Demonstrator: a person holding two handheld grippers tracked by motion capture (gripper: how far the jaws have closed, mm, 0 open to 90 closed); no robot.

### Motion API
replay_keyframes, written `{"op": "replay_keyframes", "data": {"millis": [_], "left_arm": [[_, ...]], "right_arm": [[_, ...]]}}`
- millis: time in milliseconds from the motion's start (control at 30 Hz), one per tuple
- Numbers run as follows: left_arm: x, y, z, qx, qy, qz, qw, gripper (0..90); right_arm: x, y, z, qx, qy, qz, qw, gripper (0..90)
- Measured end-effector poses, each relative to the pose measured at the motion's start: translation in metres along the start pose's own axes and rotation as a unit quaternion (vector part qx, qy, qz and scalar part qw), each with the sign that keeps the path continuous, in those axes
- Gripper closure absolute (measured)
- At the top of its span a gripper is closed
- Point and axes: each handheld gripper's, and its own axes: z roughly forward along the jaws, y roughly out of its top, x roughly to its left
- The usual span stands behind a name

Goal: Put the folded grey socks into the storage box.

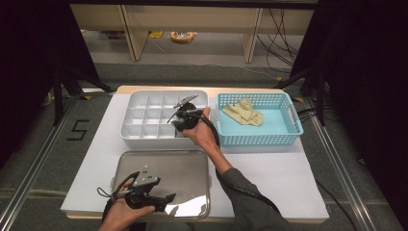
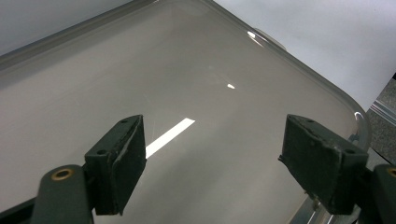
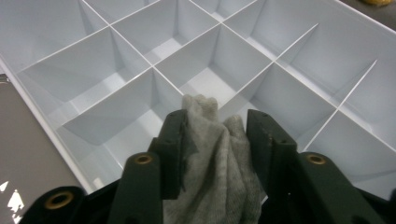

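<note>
1. The right hand-held gripper [image 3: 212, 140] has a soft grey sock [image 3: 210, 158] between its jaws, over the white plastic divided box [image 1: 144, 137].
2. The sock could snag on a divider wall.
3. The left hand-held gripper [image 2: 212, 158] is wide apart, above the shiny metal tray [image 2: 187, 60].

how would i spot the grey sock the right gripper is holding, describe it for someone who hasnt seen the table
Find the white divided box at the back of the table, left of the blue basket. The right gripper hangs over the box's right side, and a bunched grey sock sits between its fingers. It is grey and off the table, while the cream socks lie in the basket.
</note>
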Motion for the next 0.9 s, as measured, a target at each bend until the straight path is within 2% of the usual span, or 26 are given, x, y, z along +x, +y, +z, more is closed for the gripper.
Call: {"op": "replay_keyframes", "data": {"millis": [100, 133, 200, 300, 333, 367, 400, 433, 467, 500, 533, 567, 600, 633, 700, 767, 800, 833, 867, 900], "left_arm": [[-0.001, 0.0, 0.0, -0.005, 0.0, -0.005, 1.0, 21.4], [0.0, 0.0, 0.0, -0.001, 0.001, -0.001, 1.0, 21.4], [-0.001, 0.0, 0.0, -0.005, 0.0, -0.004, 1.0, 21.5], [0.0, 0.0, 0.0, -0.001, 0.002, 0.001, 1.0, 21.6], [0.0, 0.0, 0.0, 0.001, 0.003, 0.002, 1.0, 21.6], [0.0, 0.0, 0.0, 0.001, 0.003, 0.002, 1.0, 21.6], [-0.001, 0.0, 0.0, 0.0, 0.0, 0.001, 1.0, 21.7], [-0.001, 0.0, 0.0, 0.0, 0.0, 0.001, 1.0, 21.8], [-0.001, 0.0, 0.0, -0.001, 0.0, 0.0, 1.0, 21.8], [-0.001, 0.0, 0.0, 0.0, 0.001, -0.001, 1.0, 21.8], [-0.001, 0.0, 0.0, 0.0, 0.001, -0.001, 1.0, 21.8], [-0.001, 0.0, 0.0, -0.004, 0.001, -0.003, 1.0, 21.8], [-0.001, 0.001, -0.001, -0.005, 0.001, -0.003, 1.0, 21.8], [-0.001, 0.001, -0.001, -0.005, 0.001, -0.003, 1.0, 21.8], [-0.001, 0.001, -0.002, -0.004, 0.001, 0.002, 1.0, 21.8], [-0.001, 0.001, -0.001, -0.006, 0.001, 0.0, 1.0, 21.8], [-0.002, 0.001, -0.001, -0.01, -0.001, -0.004, 0.9999, 21.8], [-0.001, 0.001, -0.001, -0.003, 0.0, 0.0, 1.0, 21.9], [-0.002, 0.001, 0.0, -0.005, 0.0, -0.004, 1.0, 21.8], [-0.002, 0.001, 0.0, -0.005, 0.0, -0.004, 1.0, 21.9]], "right_arm": [[-0.001, 0.001, -0.004, -0.001, 0.005, 0.004, 1.0, 57.9], [-0.004, 0.002, -0.008, -0.008, 0.01, 0.007, 0.9999, 60.4], [-0.006, 0.002, -0.012, 0.001, 0.012, 0.006, 0.9999, 66.8], [-0.007, 0.0, -0.01, 0.027, 0.014, -0.004, 0.9995, 69.8], [-0.006, 0.0, -0.01, 0.036, 0.016, 0.001, 0.9992, 70.0], [-0.006, -0.001, -0.009, 0.037, 0.011, -0.004, 0.9993, 70.0], [-0.004, -0.001, -0.009, 0.046, 0.007, 0.006, 0.9989, 70.0], [-0.004, -0.001, -0.009, 0.046, 0.007, 0.006, 0.9989, 70.0], [-0.004, -0.002, -0.006, 0.049, 0.01, -0.011, 0.9987, 69.6], [-0.003, -0.003, -0.004, 0.054, 0.002, -0.006, 0.9985, 68.7], [-0.002, -0.003, -0.001, 0.053, 0.008, -0.009, 0.9985, 65.9], [0.0, -0.003, 0.0, 0.056, 0.013, 0.01, 0.9983, 61.6], [-0.003, -0.003, 0.0, 0.043, 0.018, 0.01, 0.9989, 57.9], [-0.005, -0.002, -0.003, 0.036, 0.018, 0.021, 0.999, 57.7], [-0.008, 0.001, -0.01, 0.011, 0.026, 0.027, 0.9992, 57.6], [-0.009, 0.002, -0.016, 0.009, 0.027, 0.026, 0.9993, 58.6], [-0.009, 0.003, -0.019, 0.004, 0.03, 0.028, 0.9992, 60.9], [-0.011, 0.004, -0.024, 0.009, 0.029, 0.02, 0.9993, 67.2], [-0.012, 0.004, -0.023, 0.014, 0.03, 0.015, 0.9993, 70.5], [-0.012, 0.004, -0.023, 0.014, 0.03, 0.015, 0.9993, 70.5]]}}
